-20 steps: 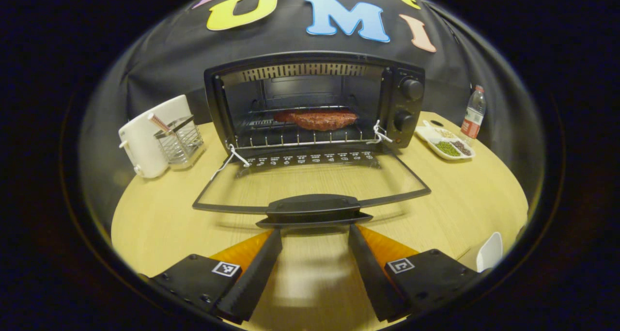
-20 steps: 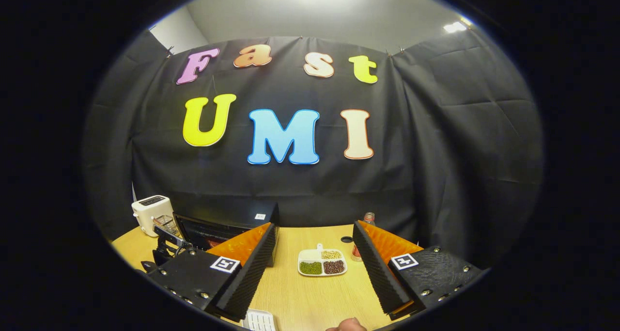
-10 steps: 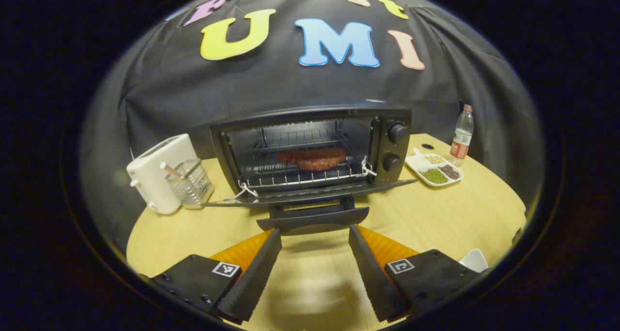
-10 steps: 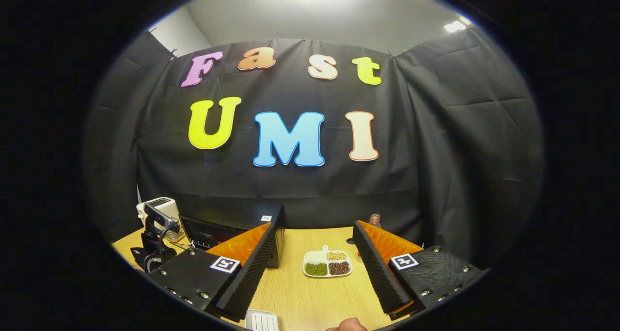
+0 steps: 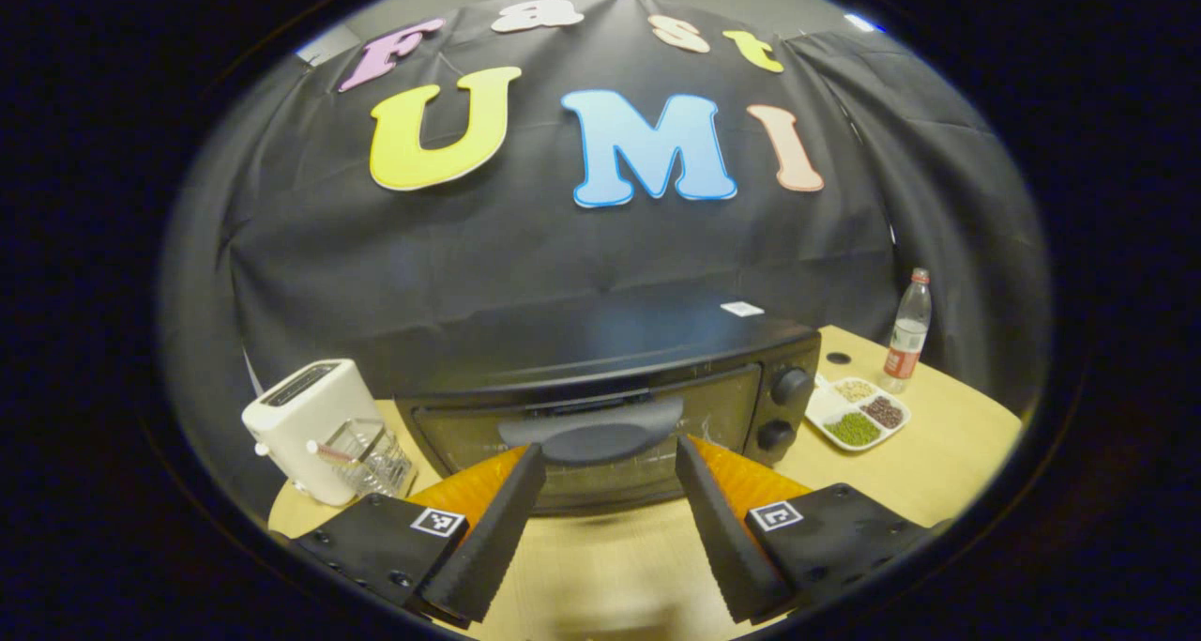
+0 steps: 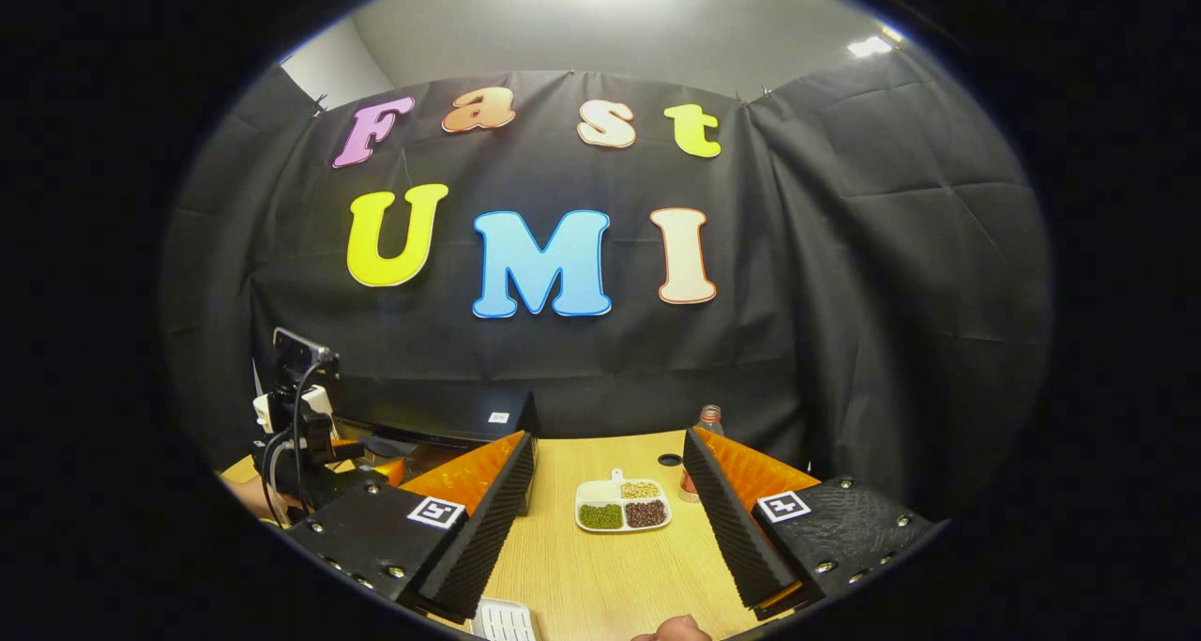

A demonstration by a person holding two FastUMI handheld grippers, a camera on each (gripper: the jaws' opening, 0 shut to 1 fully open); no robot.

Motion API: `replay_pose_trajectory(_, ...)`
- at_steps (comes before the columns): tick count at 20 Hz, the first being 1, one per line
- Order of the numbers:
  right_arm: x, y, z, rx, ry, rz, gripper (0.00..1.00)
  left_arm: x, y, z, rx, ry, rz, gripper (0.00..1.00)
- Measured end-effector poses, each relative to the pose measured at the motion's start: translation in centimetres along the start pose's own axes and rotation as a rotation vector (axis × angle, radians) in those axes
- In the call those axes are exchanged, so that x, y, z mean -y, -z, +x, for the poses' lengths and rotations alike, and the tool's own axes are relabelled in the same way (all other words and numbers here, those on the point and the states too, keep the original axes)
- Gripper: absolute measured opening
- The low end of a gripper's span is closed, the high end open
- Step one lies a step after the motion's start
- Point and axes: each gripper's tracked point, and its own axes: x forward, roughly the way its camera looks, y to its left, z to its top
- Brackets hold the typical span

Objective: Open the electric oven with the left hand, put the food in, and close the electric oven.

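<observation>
Closing the oven [image 5: 600, 406] is the step we are judging to be in hand, and it is looking almost done: its door [image 5: 591, 449] is standing nearly upright against the oven front. To finish well, we are thinking a straight, gentle push on the handle [image 5: 591, 434] toward the oven is needed, so the door seats without shoving the oven back on the table [image 5: 929, 472]. Our left gripper [image 5: 600, 463] is standing wide open, its fingers [image 5: 497, 519] flanking the handle from below and gripping nothing; whether they are touching it we cannot tell. Through the dark door we are not making out the food. Right of the oven, our right gripper [image 6: 610, 519] is hanging wide open and empty above the table.
</observation>
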Motion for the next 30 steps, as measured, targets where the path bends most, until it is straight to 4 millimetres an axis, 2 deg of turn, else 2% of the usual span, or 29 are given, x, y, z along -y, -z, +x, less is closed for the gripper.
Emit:
replay_pose_trajectory(1, -0.1, -0.1, 0.2, 0.004, 0.0, -0.004, 0.97, 0.2, -1.0, -0.2, 0.024, 0.005, -0.005, 0.99)
replay_pose_trajectory(2, -0.3, -0.3, 0.2, 0.011, -0.004, -0.008, 0.97, 0.5, -1.7, -0.6, 0.046, 0.015, -0.01, 0.94)
replay_pose_trajectory(3, -0.5, -0.5, 0.2, 0.017, -0.009, -0.011, 0.97, 0.9, -2.2, -1.1, 0.062, 0.023, -0.012, 0.99)
replay_pose_trajectory(4, -0.7, -0.8, 0.1, 0.026, -0.02, -0.012, 0.98, 1.2, -2.9, -1.9, 0.075, 0.026, -0.016, 0.94)
replay_pose_trajectory(5, -1.1, -0.9, 0.2, 0.033, -0.034, -0.011, 0.98, 1.5, -3.5, -2.8, 0.089, 0.028, -0.024, 0.99)
replay_pose_trajectory(7, -2.1, -1.4, 0.0, 0.046, -0.071, -0.008, 0.97, 1.8, -4.8, -5.4, 0.112, 0.022, -0.041, 0.99)
replay_pose_trajectory(9, -2.5, -2.0, -0.9, 0.065, -0.108, -0.006, 0.98, 2.2, -6.2, -8.4, 0.142, 0.004, -0.061, 0.99)
replay_pose_trajectory(10, -2.4, -2.2, -1.5, 0.079, -0.129, -0.01, 0.98, 2.2, -6.9, -10.2, 0.159, -0.014, -0.07, 0.94)
replay_pose_trajectory(11, -2.3, -2.4, -2.2, 0.09, -0.153, -0.017, 0.98, 2.2, -7.7, -12.0, 0.178, -0.04, -0.077, 0.94)
replay_pose_trajectory(14, -1.3, -2.6, -4.4, 0.114, -0.215, -0.042, 0.98, 2.7, -9.9, -17.9, 0.235, -0.113, -0.093, 0.94)
replay_pose_trajectory(15, -0.7, -2.6, -5.2, 0.121, -0.229, -0.051, 0.98, 3.0, -10.5, -19.8, 0.25, -0.139, -0.092, 0.9)
replay_pose_trajectory(16, 0.1, -2.4, -6.0, 0.123, -0.241, -0.06, 0.97, 3.3, -11.0, -21.8, 0.262, -0.165, -0.09, 0.98)
replay_pose_trajectory(19, 1.3, -2.0, -8.3, 0.139, -0.296, -0.051, 0.98, 5.3, -12.3, -26.8, 0.298, -0.214, -0.085, 0.98)
replay_pose_trajectory(21, 1.3, -1.6, -9.5, 0.13, -0.343, -0.043, 0.98, 5.5, -12.5, -30.0, 0.304, -0.271, -0.064, 0.98)
replay_pose_trajectory(23, 1.7, -1.4, -10.4, 0.113, -0.363, -0.024, 0.97, 6.7, -12.7, -32.9, 0.315, -0.298, -0.044, 0.98)
replay_pose_trajectory(25, 1.7, -1.8, -11.2, 0.125, -0.368, 0.011, 0.98, 7.2, -12.8, -35.3, 0.326, -0.314, -0.037, 0.98)
replay_pose_trajectory(27, 1.3, -1.9, -11.6, 0.133, -0.369, 0.035, 0.98, 8.0, -12.6, -37.0, 0.33, -0.305, -0.038, 0.99)
replay_pose_trajectory(30, 0.2, -2.1, -12.3, 0.142, -0.367, 0.04, 0.98, 7.6, -13.1, -38.6, 0.364, -0.293, -0.035, 0.99)
